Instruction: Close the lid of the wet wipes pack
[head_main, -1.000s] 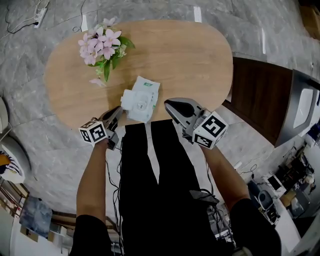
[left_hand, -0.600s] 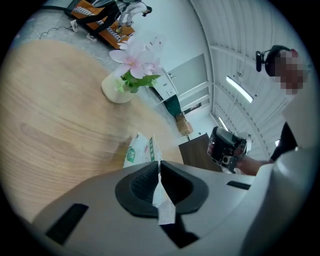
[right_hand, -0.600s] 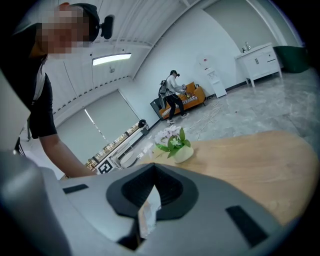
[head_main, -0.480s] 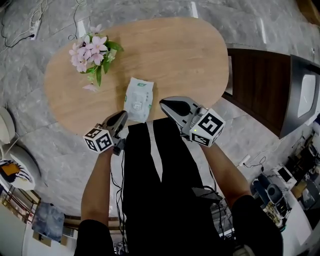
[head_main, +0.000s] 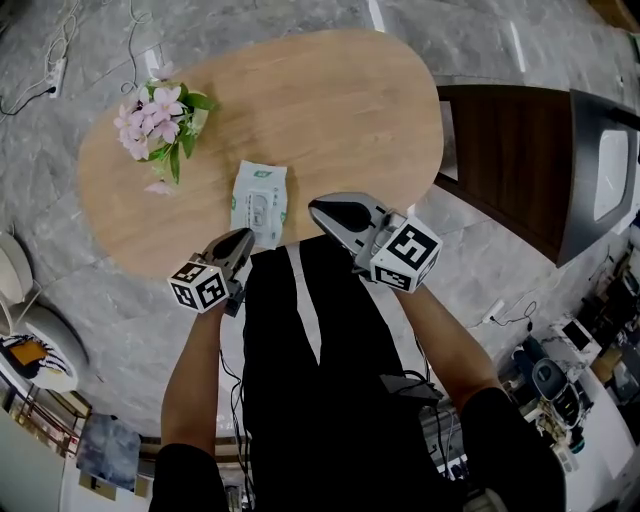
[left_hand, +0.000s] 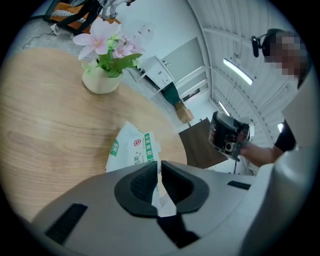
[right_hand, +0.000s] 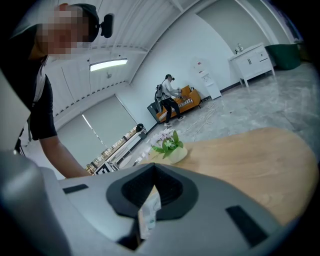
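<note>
Wet wipes pack (head_main: 258, 203) lies flat on the desk (head_main: 340, 110) near its front edge. Its lid looks shut, so I judge the task is nearly done. My left tongs (head_main: 240, 238) and right tongs (head_main: 320, 210) are both pressed together and empty, just short of it. Only the head view shows the whole lid; the left gripper view catches only the pack's printed end.

A big open lab or studio hall: grey marble floor (head_main: 470, 40) with loose cables (head_main: 512, 320), a white vaulted ceiling (right_hand: 165, 30) with a strip light (right_hand: 107, 65), a white cabinet (right_hand: 252, 62), an orange sofa (right_hand: 186, 102) with a person (right_hand: 167, 100) beside it, and an oval wooden bench (head_main: 330, 110) carrying flowers (head_main: 150, 120).
</note>
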